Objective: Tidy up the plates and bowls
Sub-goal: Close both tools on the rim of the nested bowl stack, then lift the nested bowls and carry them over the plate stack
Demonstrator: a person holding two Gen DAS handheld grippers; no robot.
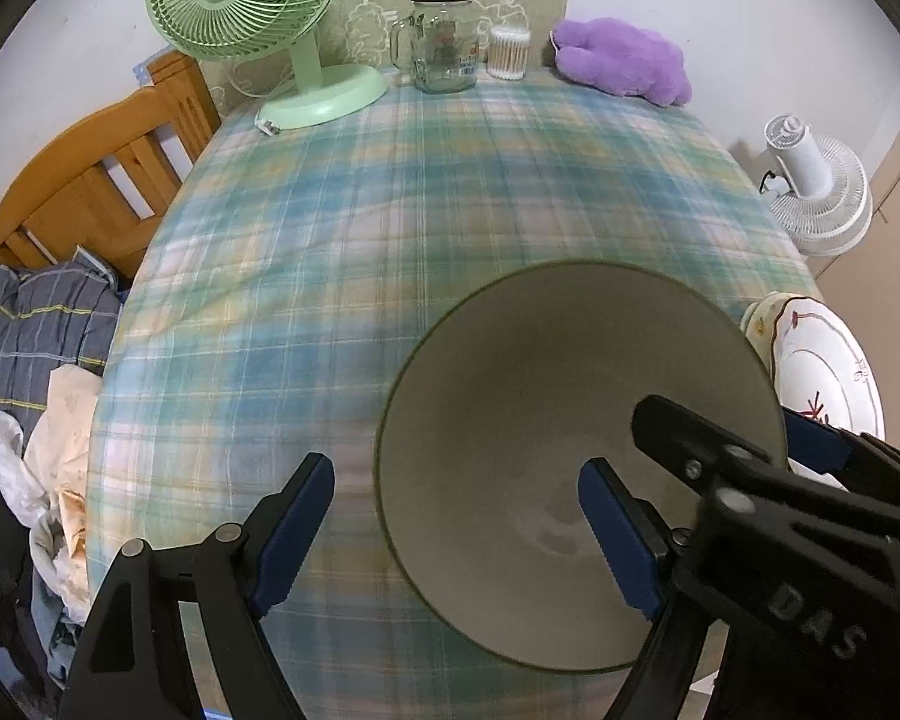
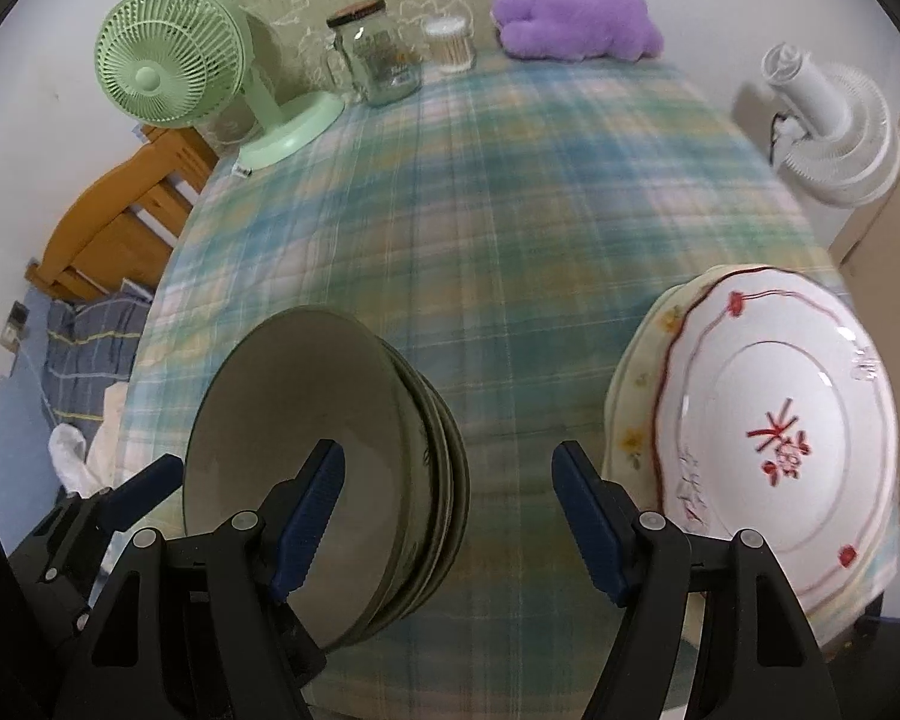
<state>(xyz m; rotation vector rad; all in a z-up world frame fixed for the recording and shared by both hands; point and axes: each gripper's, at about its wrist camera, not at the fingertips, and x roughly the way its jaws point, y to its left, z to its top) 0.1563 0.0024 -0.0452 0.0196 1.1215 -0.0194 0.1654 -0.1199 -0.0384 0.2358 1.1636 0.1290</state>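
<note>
left hand-held gripper (image 1: 456,531): released, jaws wide; one pad inside the top bowl, the other outside its rim, neither pressing
right hand-held gripper (image 2: 447,519): released, nothing between the pads, only plaid tabletop (image 2: 480,210)
stack of olive-rimmed bowls (image 2: 306,456): just left of the right hand-held gripper, nested
white plate with red pattern (image 2: 774,438): just right of it, lying on a cream floral plate (image 2: 633,420)
background: green fan (image 1: 240,6), glass jar (image 1: 441,39) far beyond both
</note>
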